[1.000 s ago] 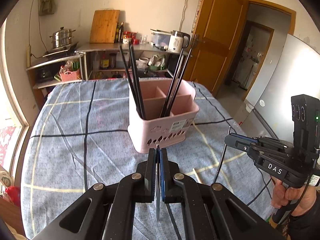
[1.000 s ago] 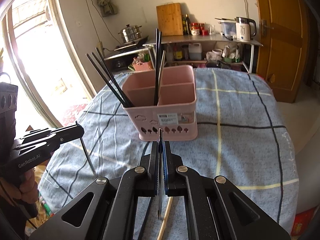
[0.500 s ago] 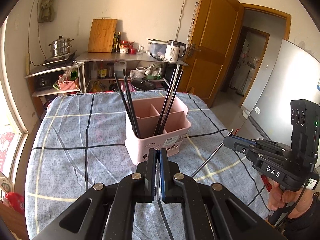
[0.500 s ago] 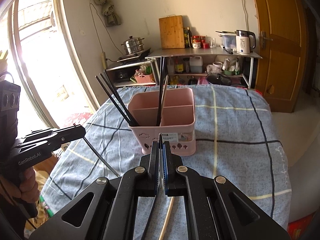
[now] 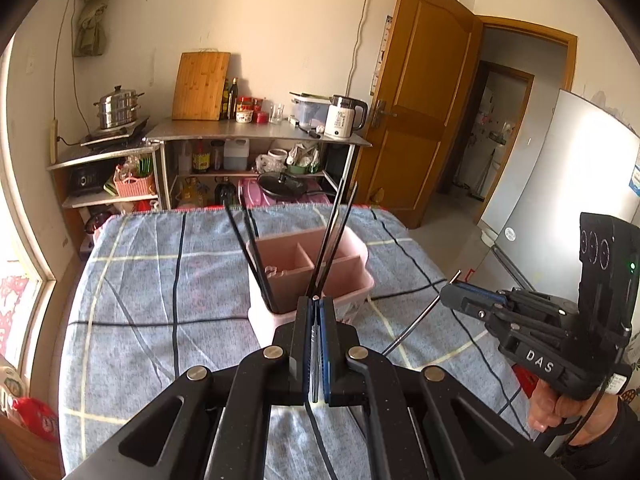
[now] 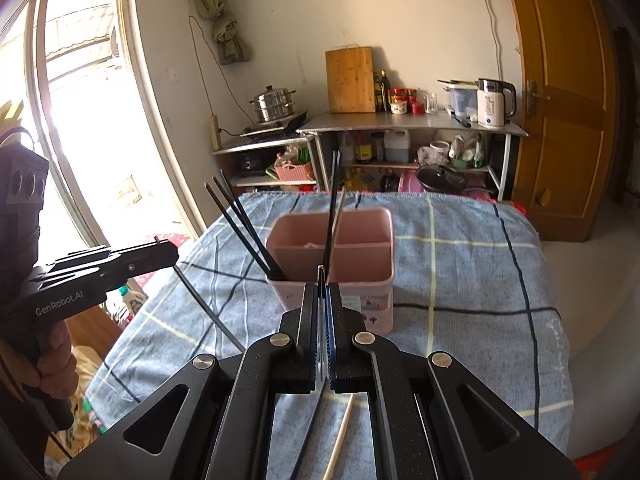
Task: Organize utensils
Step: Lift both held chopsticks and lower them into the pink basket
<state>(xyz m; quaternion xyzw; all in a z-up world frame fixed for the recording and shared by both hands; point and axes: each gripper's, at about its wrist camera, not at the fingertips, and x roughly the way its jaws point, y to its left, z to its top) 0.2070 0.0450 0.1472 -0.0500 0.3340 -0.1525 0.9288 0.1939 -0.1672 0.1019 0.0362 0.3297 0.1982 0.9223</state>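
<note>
A: Left wrist view. What did the left gripper (image 5: 316,308) hold?

B: Its jaws were clamped on a dark chopstick (image 5: 318,432) trailing beneath them. The pink holder (image 5: 352,280) stood mid-table, toward the far edge, on the checked cloth (image 5: 132,300), with black chopsticks (image 5: 248,248) already leaning in it.

A: And the right wrist view?

B: The right gripper (image 6: 323,292) was pinched on a thin metal chopstick (image 6: 321,276), its tip just before the holder's near wall (image 6: 340,300). A pale chopstick (image 6: 340,436) lay near the table's front edge.

A: The step?

B: Probably carrying both to the holder; each tip must clear the rim, then the jaws part.
</note>
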